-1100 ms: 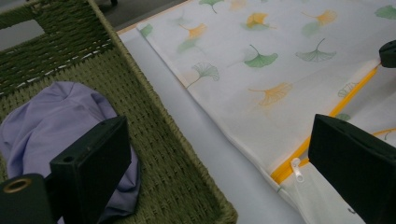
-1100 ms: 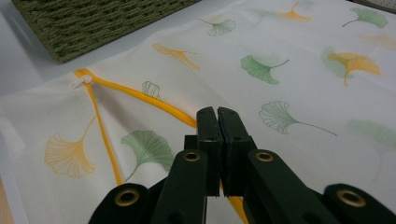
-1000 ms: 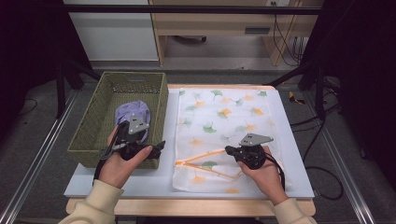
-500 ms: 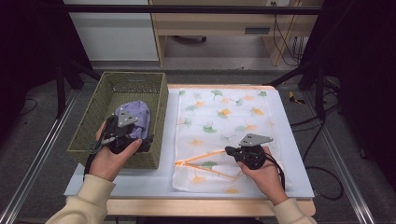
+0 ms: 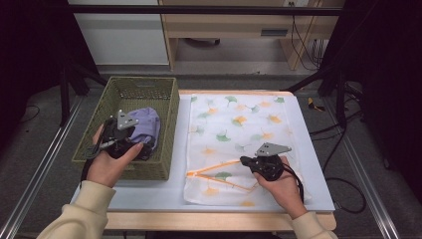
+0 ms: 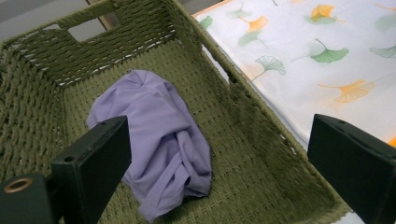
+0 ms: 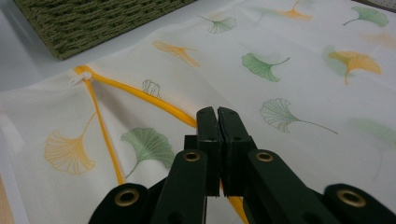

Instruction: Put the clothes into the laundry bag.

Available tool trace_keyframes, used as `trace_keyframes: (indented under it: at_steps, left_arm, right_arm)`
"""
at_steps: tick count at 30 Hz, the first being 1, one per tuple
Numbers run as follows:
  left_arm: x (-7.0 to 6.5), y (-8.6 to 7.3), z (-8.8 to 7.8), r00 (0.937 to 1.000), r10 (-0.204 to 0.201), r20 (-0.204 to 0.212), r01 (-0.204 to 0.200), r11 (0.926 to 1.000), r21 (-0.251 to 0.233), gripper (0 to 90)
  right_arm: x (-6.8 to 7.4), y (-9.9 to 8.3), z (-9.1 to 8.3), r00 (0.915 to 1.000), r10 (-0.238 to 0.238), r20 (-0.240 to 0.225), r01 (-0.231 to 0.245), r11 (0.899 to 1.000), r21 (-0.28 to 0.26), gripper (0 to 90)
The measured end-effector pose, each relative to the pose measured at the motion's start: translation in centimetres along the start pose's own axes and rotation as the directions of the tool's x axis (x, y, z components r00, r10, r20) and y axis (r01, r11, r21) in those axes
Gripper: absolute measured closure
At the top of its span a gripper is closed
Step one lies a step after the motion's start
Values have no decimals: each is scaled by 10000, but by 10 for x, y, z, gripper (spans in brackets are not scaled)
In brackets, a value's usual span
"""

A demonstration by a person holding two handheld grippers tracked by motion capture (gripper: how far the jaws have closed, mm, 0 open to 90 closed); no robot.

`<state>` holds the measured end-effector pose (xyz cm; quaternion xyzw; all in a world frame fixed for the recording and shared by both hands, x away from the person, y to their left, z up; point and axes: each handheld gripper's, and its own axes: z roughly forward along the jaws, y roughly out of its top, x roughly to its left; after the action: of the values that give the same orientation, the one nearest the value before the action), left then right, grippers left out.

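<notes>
Left gripper view looks down into the green woven basket, where the crumpled purple cloth lies on the basket floor, between and just beyond the spread fingers of the left gripper; they stand wide apart with nothing pressed between them. From the high view, that gripper hovers over the near end of the basket, above the cloth. The right gripper sits at the near part of the leaf-printed white bag spread on the desk. Its fingers are pressed together on the bag's yellow-trimmed edge, which runs out from under their tips.
</notes>
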<state>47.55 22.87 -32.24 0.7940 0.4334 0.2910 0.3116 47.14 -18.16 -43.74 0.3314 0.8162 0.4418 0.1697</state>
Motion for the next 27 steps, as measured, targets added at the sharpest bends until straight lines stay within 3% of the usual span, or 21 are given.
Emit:
trace_keyframes:
  at_steps: [13, 21, 27]
  left_arm:
    - [12, 3, 2, 9997, -13, -263, 14, 10000, 9, 59]
    - [11, 11, -1, 9988, 381, -302, -378, 9992, 132, 59]
    - [17, 14, 3, 9987, 246, -447, -232, 9993, 298, 58]
  right_arm:
    - [0, 1, -2, 10000, 42, -47, -43, 9999, -144, 887]
    - [-1, 0, -2, 10000, 49, -69, -50, 9999, -134, 887]
    - [-1, 0, -2, 9999, 45, -94, -46, 9999, -119, 887]
